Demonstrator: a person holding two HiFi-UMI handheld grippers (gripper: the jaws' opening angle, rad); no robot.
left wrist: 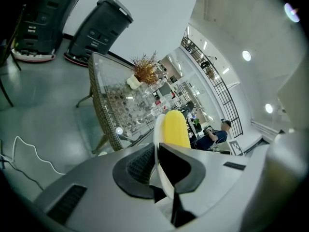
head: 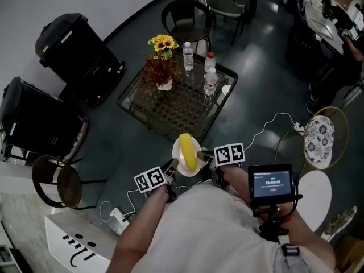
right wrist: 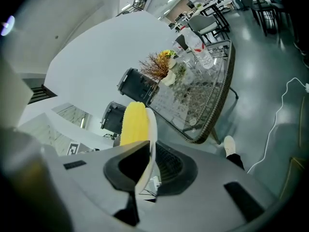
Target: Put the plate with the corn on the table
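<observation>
In the head view, low and centre, I see the round white plate with one ribbed yellow corn cob on it, held in the air near the corner of the glass-topped wicker counter, which bears plastic bottles and sunflowers. In the left gripper view, my left gripper has its jaws clenched on the plate's thin rim. In the right gripper view, my right gripper clamps the opposite rim.

The corn was bright yellow, its plate plain white. The left hand-held gripper and right hand-held gripper carried white cubes with black square markers. The surface had a brown woven rim, the sunflowers were yellow, the floor dark grey.
</observation>
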